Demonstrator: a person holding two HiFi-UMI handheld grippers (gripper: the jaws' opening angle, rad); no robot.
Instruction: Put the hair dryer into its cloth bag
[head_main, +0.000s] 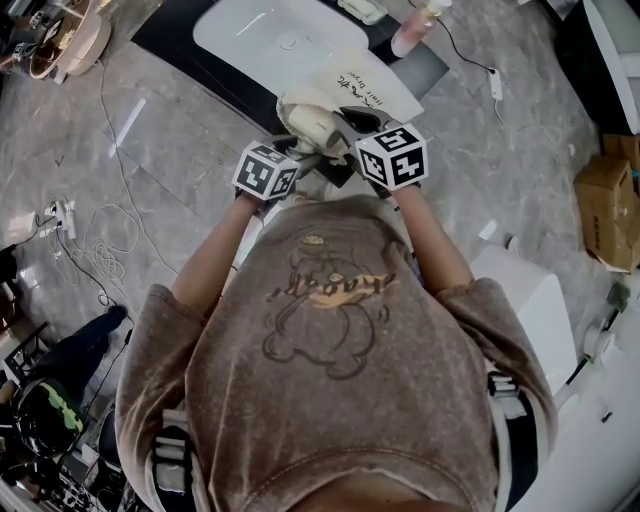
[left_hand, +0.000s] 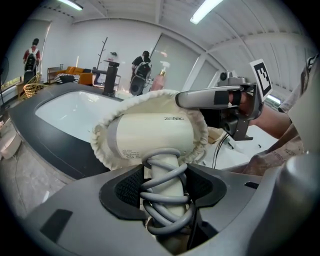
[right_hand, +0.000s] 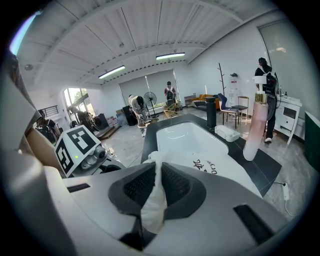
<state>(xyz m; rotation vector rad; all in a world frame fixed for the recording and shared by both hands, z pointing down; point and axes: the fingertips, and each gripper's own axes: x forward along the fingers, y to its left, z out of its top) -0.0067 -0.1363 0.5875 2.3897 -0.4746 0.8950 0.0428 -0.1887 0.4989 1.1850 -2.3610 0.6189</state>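
A cream hair dryer (left_hand: 150, 137) has grey cord wound round its handle (left_hand: 166, 192). My left gripper (left_hand: 165, 175) is shut on that wrapped handle. The white cloth bag's gathered mouth (left_hand: 202, 134) rings the dryer's body, so the barrel sits inside the opening. My right gripper (right_hand: 154, 192) is shut on a fold of the cloth bag (right_hand: 152, 205); it shows in the left gripper view as the right gripper (left_hand: 220, 100) at the bag's rim. From above, the hair dryer (head_main: 310, 125) lies between the left gripper (head_main: 295, 162) and the right gripper (head_main: 348, 152), with the printed cloth bag (head_main: 360, 90) trailing over the counter.
A white basin (head_main: 280, 40) is set in a dark counter (head_main: 190, 45) just beyond the grippers, with a black tap (right_hand: 211, 112) and a pink bottle (right_hand: 254, 125) at its far side. Cables lie on the grey floor (head_main: 110, 240). Several people stand far off.
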